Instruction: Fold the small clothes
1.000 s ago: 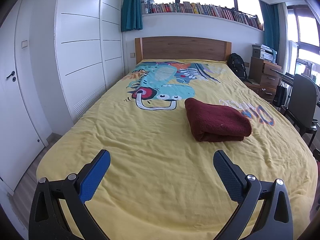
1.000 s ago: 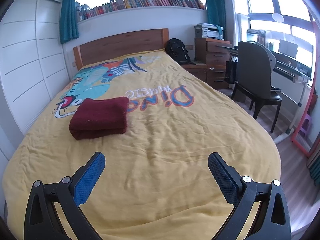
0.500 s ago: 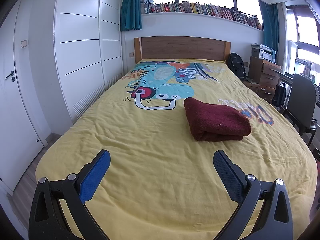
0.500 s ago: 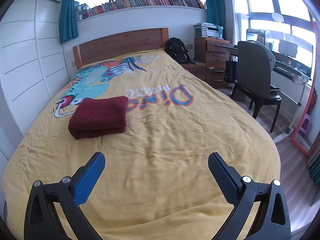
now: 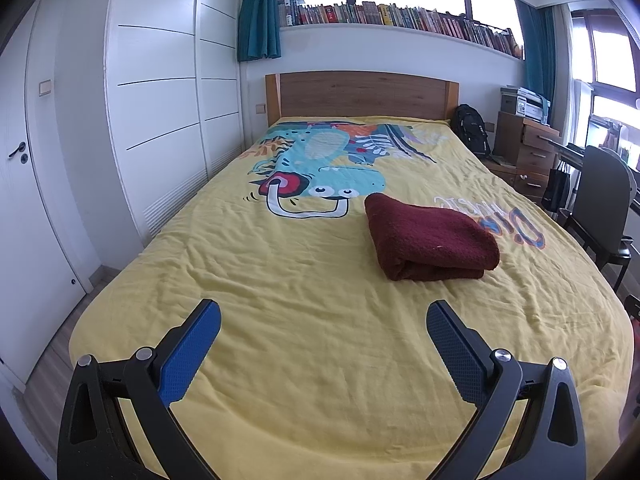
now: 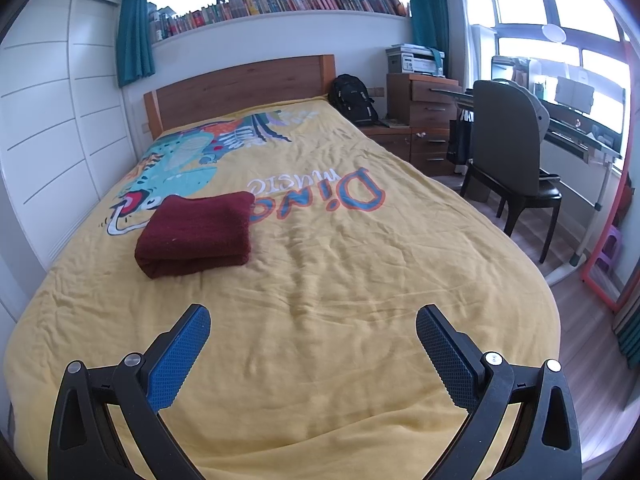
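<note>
A dark red garment (image 5: 430,238) lies folded into a thick rectangle on the yellow dinosaur bedspread (image 5: 280,272); it also shows in the right wrist view (image 6: 196,234). My left gripper (image 5: 323,316) is open and empty, held above the near part of the bed, well short of the garment, which lies ahead and to the right. My right gripper (image 6: 313,318) is open and empty over the near part of the bed, with the garment ahead and to the left.
A wooden headboard (image 5: 362,94) closes the far end of the bed. White wardrobe doors (image 5: 160,100) stand on the left. A black chair (image 6: 508,152), a desk and a wooden drawer unit (image 6: 424,120) with a black backpack (image 6: 354,98) stand on the right.
Both views have shifted very slightly; the garment has not changed and both grippers stay open.
</note>
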